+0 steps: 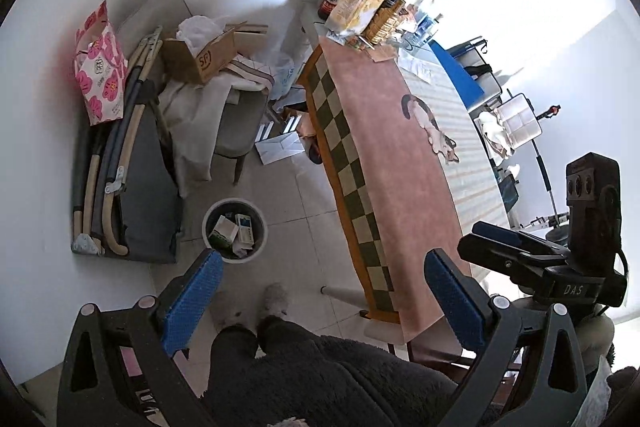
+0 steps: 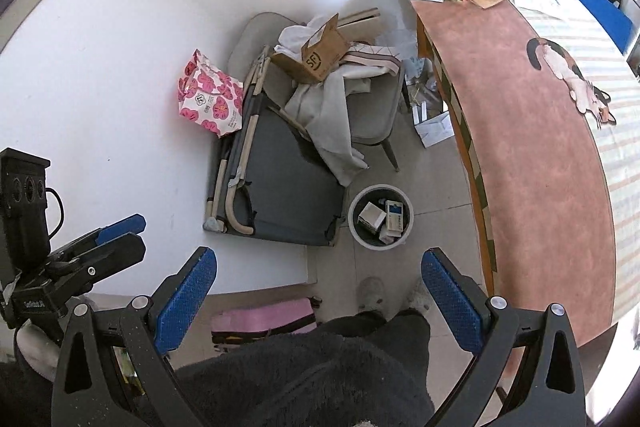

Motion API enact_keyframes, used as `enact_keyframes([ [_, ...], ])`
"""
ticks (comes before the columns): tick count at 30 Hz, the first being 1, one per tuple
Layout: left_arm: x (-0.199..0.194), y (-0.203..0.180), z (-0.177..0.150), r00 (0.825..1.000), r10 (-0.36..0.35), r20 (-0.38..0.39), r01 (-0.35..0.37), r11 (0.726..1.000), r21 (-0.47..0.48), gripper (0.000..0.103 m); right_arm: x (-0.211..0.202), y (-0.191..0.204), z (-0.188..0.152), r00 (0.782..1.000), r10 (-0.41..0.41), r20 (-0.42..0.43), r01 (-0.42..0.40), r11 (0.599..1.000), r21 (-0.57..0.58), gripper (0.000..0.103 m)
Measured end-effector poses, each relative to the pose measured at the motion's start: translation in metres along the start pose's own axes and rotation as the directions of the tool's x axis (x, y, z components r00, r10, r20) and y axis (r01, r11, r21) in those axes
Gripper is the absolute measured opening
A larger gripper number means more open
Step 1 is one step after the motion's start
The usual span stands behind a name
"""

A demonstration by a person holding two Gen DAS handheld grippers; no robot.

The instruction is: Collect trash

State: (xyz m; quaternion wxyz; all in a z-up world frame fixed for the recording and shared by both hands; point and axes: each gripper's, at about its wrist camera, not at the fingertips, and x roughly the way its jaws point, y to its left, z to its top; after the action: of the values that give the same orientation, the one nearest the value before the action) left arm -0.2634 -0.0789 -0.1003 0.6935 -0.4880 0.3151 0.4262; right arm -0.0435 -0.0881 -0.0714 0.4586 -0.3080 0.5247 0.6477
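Both your grippers hang wide apart, holding nothing: the left gripper (image 1: 324, 291) and right gripper (image 2: 320, 287) point down at the floor. The bin (image 2: 380, 217) sits centre frame beside the table (image 2: 532, 147), with small boxes (image 2: 384, 217) already inside it. Your slippers (image 2: 372, 293) show just below.
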Motion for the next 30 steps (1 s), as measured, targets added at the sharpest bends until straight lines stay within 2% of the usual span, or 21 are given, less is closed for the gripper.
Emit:
enact_keyframes([
  [16,-0.005,0.004,0.002,1.000,-0.005,0.009,0.005,1.000,-0.012,0.103,0.002,0.009,0.011,0.999,0.021,-0.028,-0.022,0.999,-0.037,0.103],
  [30,0.000,-0.006,-0.005,1.000,0.001,0.002,-0.001,1.000,-0.023,0.103,0.003,0.010,0.007,0.998,0.036,-0.057,-0.038,0.998,-0.049,0.103],
])
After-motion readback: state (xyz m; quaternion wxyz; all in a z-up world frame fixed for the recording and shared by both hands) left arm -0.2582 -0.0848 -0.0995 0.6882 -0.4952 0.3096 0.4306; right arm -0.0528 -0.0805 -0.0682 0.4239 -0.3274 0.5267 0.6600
